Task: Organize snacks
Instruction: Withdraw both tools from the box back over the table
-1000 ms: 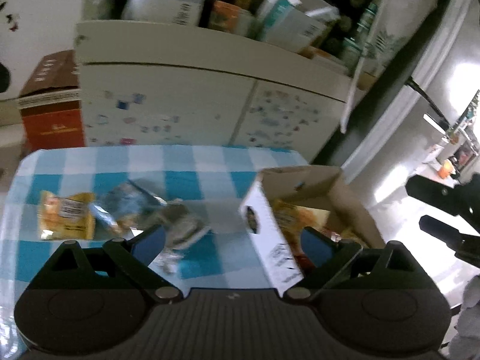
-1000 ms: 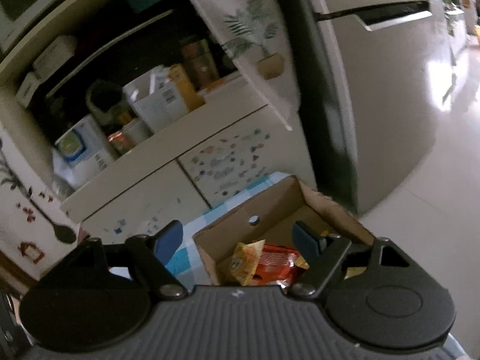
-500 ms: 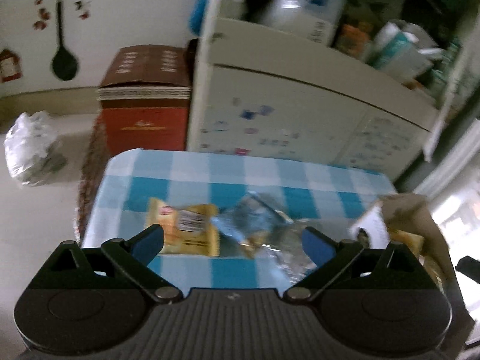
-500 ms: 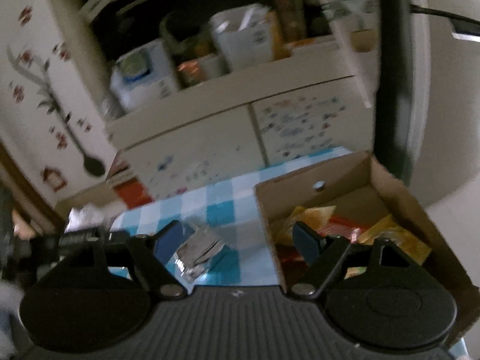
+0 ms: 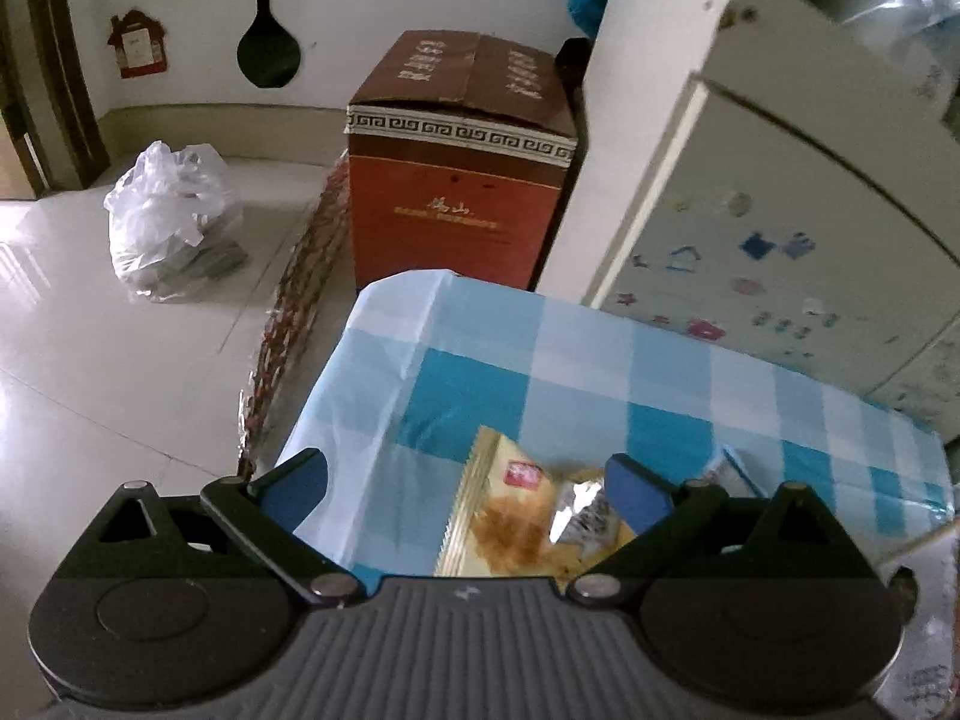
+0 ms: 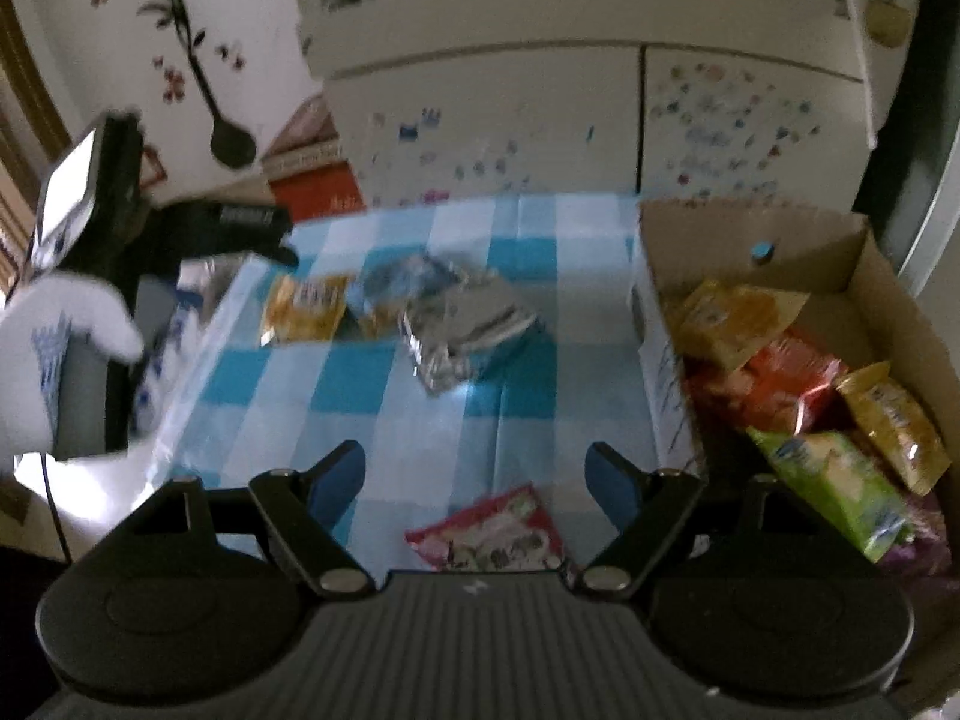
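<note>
My left gripper (image 5: 465,483) is open and empty, just above a yellow snack packet (image 5: 522,516) on the blue checked tablecloth (image 5: 588,372). In the right wrist view the same yellow packet (image 6: 306,306) lies at the table's left, beside a blue packet (image 6: 396,285) and a silver packet (image 6: 462,324). My right gripper (image 6: 477,480) is open and empty, above a pink packet (image 6: 492,534) near the front edge. A cardboard box (image 6: 852,276) at the right holds several snack packets. The left gripper's body (image 6: 180,222) shows at the table's left edge.
A red-brown carton (image 5: 456,162) stands on the floor behind the table. A white plastic bag (image 5: 168,222) lies on the floor to the left. A white cabinet with stickers (image 6: 540,114) stands close behind the table. A gloved hand (image 6: 54,354) is at the left.
The left gripper has swung left and down onto the yellow packet at the table's left end. The right gripper has turned left from the box and now looks over the table.
</note>
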A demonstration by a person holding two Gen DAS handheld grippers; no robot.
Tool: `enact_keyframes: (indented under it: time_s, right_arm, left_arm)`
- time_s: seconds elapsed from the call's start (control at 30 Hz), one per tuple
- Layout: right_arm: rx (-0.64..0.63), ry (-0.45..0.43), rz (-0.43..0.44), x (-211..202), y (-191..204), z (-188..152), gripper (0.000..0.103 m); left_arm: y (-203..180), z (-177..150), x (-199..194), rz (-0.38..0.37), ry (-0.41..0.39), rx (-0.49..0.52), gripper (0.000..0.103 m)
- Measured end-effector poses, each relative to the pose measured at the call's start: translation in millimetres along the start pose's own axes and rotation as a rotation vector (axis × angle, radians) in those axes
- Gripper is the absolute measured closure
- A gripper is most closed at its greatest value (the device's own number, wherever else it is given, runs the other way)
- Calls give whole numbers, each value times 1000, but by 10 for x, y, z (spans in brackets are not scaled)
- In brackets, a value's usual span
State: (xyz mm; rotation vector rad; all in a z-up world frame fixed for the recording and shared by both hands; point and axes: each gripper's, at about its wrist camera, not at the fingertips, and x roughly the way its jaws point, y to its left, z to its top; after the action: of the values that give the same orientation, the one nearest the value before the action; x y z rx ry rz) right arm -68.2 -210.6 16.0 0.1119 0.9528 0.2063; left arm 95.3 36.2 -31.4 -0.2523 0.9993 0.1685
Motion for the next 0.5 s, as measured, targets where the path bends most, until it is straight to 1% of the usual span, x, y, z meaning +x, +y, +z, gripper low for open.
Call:
enact_keyframes:
  time_s: [0.1, 0.2, 0.33, 0.5]
  right_arm:
    - [-10, 35, -17, 97, 27, -58, 22]
    - [-17, 61, -30, 172, 40, -103, 22]
    - [-18, 83, -47, 245, 43, -119, 22]
    - [1, 109, -63, 337, 37, -129, 18]
  left_arm:
    - [-13, 42, 119, 11, 3, -1, 2]
    - [-17, 75, 229, 40, 4, 4, 2]
    - [25, 87, 372, 66, 28, -3, 2]
    - [34, 22, 379, 108, 42, 62, 2]
